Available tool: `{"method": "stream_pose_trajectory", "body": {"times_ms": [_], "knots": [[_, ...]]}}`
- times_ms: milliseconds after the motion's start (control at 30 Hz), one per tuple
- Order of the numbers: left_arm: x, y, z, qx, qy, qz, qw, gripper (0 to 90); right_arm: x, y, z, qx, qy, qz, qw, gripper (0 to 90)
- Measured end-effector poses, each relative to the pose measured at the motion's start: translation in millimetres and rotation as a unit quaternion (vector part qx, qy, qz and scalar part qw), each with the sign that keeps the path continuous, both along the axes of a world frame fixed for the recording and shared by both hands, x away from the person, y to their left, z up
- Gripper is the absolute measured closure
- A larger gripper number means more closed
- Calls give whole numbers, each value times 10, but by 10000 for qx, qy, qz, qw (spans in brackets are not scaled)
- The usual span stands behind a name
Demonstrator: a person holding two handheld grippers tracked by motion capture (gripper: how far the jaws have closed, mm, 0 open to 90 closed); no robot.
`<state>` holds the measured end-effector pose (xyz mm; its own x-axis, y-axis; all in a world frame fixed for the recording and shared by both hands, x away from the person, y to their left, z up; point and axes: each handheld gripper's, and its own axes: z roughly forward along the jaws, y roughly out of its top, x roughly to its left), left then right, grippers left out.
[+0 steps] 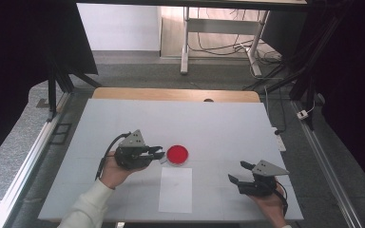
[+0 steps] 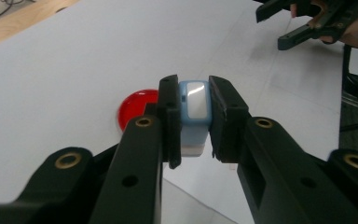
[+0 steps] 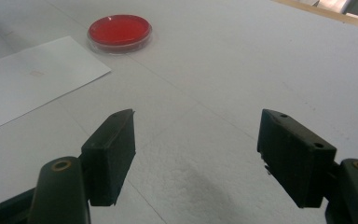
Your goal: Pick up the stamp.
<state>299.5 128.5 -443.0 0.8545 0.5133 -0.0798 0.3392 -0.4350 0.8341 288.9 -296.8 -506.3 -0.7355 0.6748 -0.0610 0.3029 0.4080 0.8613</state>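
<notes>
A small light-blue and white block [image 2: 195, 100] with a glossy top face sits clamped between the jaws of my left gripper [image 2: 194, 86]. In the high view that left gripper [image 1: 159, 153] hovers just left of a round red lidded dish [image 1: 177, 154], which also appears behind the jaws [image 2: 135, 107]. A white paper sheet [image 1: 176, 190] lies in front of the dish. My right gripper [image 1: 237, 171] is at the front right of the table, open and with nothing in it. Its jaws [image 3: 196, 140] stand wide apart over bare table, with the dish [image 3: 120, 30] and the paper [image 3: 32, 79] beyond them.
The white tabletop [image 1: 195, 118] has a wooden strip along its far edge [image 1: 176, 94]. Metal rails run down both sides, and a desk frame with cables stands on the floor behind. My right gripper [image 2: 270, 29] shows at the left gripper view's top right.
</notes>
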Motion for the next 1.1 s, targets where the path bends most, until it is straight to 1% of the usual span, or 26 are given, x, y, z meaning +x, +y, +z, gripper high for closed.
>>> {"method": "stream_pose_trajectory", "body": {"times_ms": [267,367,467,667,767,867,1100], "knots": [[-26,-185,-34,-122,127,-241,9996,749,-1,-6,-3,24,-16,-26,10000,273],[-45,-257,-59,-106,158,-280,9994,749,-6,-10,2,17,-24,-32,10000,273],[-61,-318,-86,-105,183,-288,9994,749,-11,-8,1,7,-36,-27,10000,273],[-58,-391,-129,-140,223,-185,9995,749,-16,-7,-7,4,-48,-25,10000,272],[-58,-410,-138,-157,229,-133,9995,749,-17,-5,-10,8,-44,-26,10000,272],[-54,-429,-141,-184,249,-140,9994,749,-19,3,-11,-26,-71,-36,10000,272],[-51,-431,-145,-211,275,-133,9993,749,-17,9,-16,4,-80,-42,10000,272]]}}
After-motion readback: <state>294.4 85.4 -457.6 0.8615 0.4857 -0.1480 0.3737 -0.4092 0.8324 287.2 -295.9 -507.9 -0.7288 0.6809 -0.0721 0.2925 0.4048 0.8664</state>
